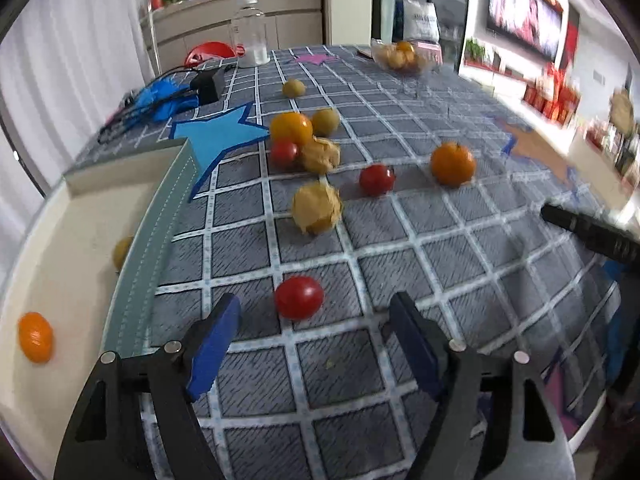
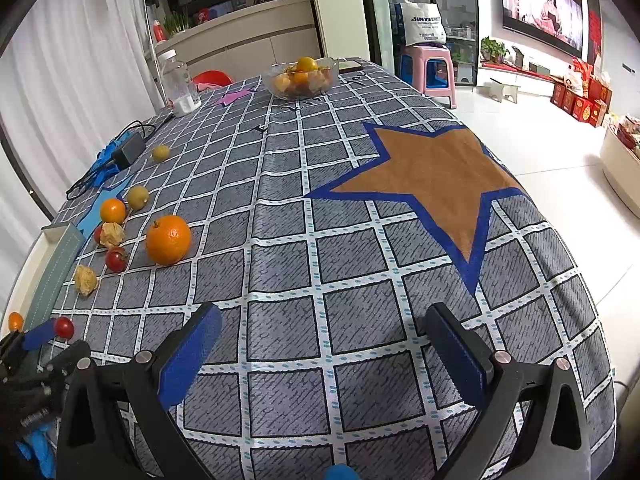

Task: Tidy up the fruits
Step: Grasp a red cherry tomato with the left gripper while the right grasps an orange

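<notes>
Down at the near edge of the table [image 1: 400,240], the left tool [image 1: 316,312] stands with its jaws apart, a red cherry tomato [image 1: 299,297] lying on the checked cloth between the blue fingertips [image 1: 224,320] and touched by neither. Beside it on the left sits a cream tray [image 1: 80,216] with a green stitched rim, holding a small orange fruit [image 1: 35,337] and a yellowish one [image 1: 122,252] against the wall. Further out the loose fruits lie scattered: two husked physalis [image 1: 317,208], two more cherry tomatoes [image 1: 377,179], an orange [image 1: 453,163] and several yellow ones. The right tool [image 2: 320,332] hangs open and empty over bare cloth near a brown star [image 2: 432,176]. At the far end stands a glass bowl [image 2: 300,78] of fruit, with a clear jar [image 2: 180,84] left of it.
</notes>
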A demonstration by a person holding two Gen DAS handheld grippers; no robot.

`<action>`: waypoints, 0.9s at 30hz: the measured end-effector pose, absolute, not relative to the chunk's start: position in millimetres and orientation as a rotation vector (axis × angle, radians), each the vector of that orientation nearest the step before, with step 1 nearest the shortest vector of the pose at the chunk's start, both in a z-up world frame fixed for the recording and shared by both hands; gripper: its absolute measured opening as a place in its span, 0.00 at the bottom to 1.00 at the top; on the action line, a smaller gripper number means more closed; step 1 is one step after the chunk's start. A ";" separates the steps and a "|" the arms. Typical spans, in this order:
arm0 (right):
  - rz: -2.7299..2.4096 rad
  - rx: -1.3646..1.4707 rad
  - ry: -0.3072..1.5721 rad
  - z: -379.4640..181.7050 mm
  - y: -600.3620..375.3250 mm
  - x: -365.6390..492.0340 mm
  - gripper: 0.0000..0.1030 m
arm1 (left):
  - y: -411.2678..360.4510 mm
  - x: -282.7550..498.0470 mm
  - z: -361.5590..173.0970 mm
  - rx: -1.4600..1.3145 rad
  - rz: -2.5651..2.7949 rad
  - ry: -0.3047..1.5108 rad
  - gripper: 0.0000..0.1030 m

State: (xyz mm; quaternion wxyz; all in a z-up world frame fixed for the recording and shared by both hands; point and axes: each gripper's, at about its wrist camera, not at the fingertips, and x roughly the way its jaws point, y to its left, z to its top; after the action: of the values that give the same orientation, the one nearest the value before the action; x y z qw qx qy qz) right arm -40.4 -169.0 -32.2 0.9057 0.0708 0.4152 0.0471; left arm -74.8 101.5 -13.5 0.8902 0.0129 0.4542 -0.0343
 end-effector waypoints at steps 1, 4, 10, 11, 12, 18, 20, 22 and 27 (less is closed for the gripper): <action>0.097 0.146 0.858 -32.1 -169.1 -40.4 0.99 | 102.1 -74.1 -13.4 0.021 -0.068 0.943 0.73; 0.094 0.138 0.861 -32.6 -168.1 -40.0 0.99 | 104.3 -71.7 -11.8 0.021 -0.065 0.937 0.52; 0.055 0.045 0.903 -35.5 -154.9 -34.5 0.99 | 107.7 -76.1 -10.2 0.002 -0.092 0.922 0.24; 0.040 0.007 0.918 -36.9 -150.1 -32.7 0.99 | 109.5 -78.4 -9.8 -0.014 -0.099 0.919 0.24; 0.033 -0.020 0.918 -36.8 -145.9 -32.3 0.99 | 110.3 -80.6 -8.8 -0.023 -0.104 0.915 0.24; 0.039 -0.018 0.922 -37.7 -147.2 -31.7 0.99 | 122.5 -100.4 8.6 -0.070 -0.144 0.858 0.24; 0.047 -0.007 0.930 -36.8 -143.8 -28.5 0.99 | 131.1 -108.9 18.4 -0.083 -0.143 0.823 0.24; 0.087 0.016 0.933 -34.1 -134.9 -23.5 0.99 | 137.6 -114.4 25.0 -0.086 -0.135 0.801 0.24; 0.161 -0.027 0.922 -26.2 -98.6 -6.2 0.99 | 163.0 -128.4 43.2 -0.108 -0.098 0.749 0.24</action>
State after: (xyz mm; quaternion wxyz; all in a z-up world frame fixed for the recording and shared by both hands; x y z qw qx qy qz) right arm -6.2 -98.6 -26.2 0.8923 -0.0128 0.4445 0.0777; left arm -128.4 163.0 43.2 0.9281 -0.0525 0.3655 -0.0479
